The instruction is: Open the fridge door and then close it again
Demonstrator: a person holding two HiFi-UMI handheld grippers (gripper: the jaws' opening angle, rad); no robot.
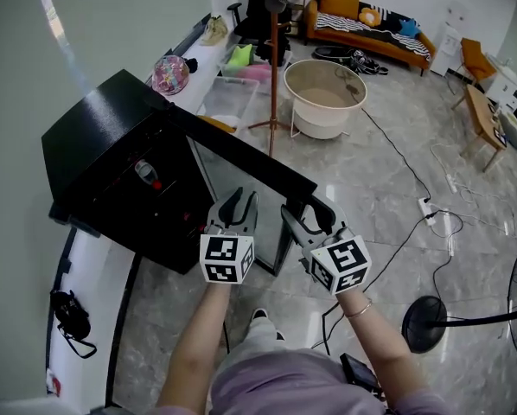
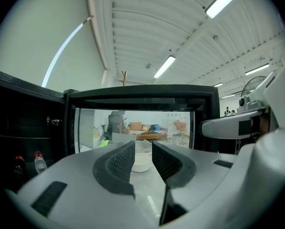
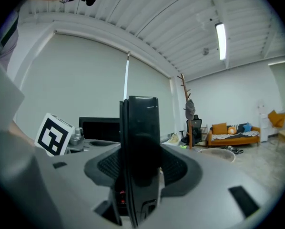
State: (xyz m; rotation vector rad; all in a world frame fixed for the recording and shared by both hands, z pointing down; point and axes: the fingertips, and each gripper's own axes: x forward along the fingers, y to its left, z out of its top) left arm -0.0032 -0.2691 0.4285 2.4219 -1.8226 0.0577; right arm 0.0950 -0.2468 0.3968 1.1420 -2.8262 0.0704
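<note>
Currently your right gripper (image 1: 309, 216) is clamped on the free edge of the fridge door (image 1: 241, 158). The door stands swung wide from the black fridge (image 1: 103, 167) on the white counter (image 1: 90, 271). Gripping that far edge likely gives you the best leverage for swinging it. Your left gripper (image 1: 239, 204) faces the glass pane, jaws narrowly parted and empty.

Glossy black finish along the fridge door (image 1: 241, 158) edge, clear smooth glass in its pane; ribbed matt dark rubber on the left gripper (image 2: 142, 147) pads (image 2: 119, 162), smooth matt grey plastic around them; polished, shiny floor tiles (image 1: 354, 180); bare wood for the coat stand (image 1: 273, 85)
</note>
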